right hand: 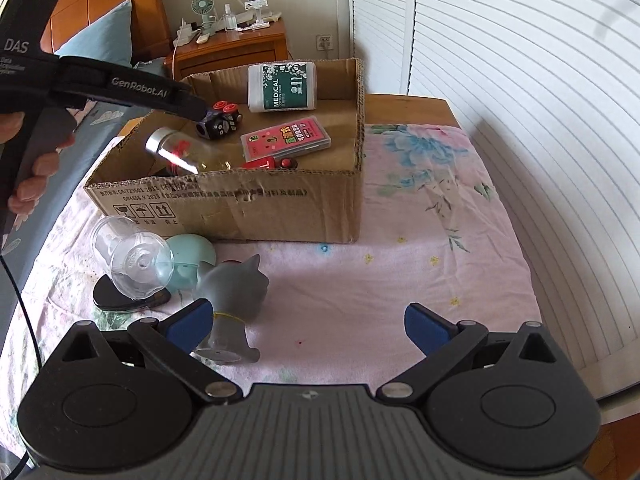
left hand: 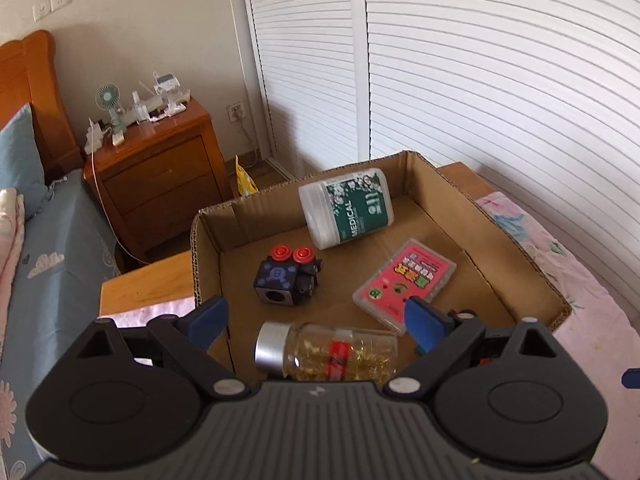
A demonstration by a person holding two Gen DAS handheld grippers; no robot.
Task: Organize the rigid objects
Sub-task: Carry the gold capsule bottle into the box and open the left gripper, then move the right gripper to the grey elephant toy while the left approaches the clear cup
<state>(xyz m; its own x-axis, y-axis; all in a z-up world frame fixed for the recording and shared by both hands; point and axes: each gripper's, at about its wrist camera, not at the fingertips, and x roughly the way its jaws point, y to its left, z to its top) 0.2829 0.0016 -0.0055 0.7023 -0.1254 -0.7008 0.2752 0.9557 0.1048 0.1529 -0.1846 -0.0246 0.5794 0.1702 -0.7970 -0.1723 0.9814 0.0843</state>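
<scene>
A cardboard box (left hand: 440, 176) sits on the pink flowered cloth. Inside it are a white jar with a green MEDICAL label (left hand: 348, 208), a pink card case (left hand: 404, 280), a black and blue cube toy with red buttons (left hand: 286, 276) and a clear bottle with a silver cap (left hand: 328, 354). My left gripper (left hand: 316, 320) hangs open over the box's near end. The bottle lies between and below its blue pads, touching neither. My right gripper (right hand: 308, 326) is open low over the cloth in front of the box. Its left pad is beside a grey toy figure (right hand: 236, 292).
In front of the box lie a clear glass (right hand: 132, 256) on its side, a mint-green round object (right hand: 192, 254) and a flat black piece (right hand: 116, 300). A person's hand (right hand: 36, 168) holds the left tool. A bed, a wooden nightstand (left hand: 160, 176) and white louvred doors (left hand: 500, 80) surround the table.
</scene>
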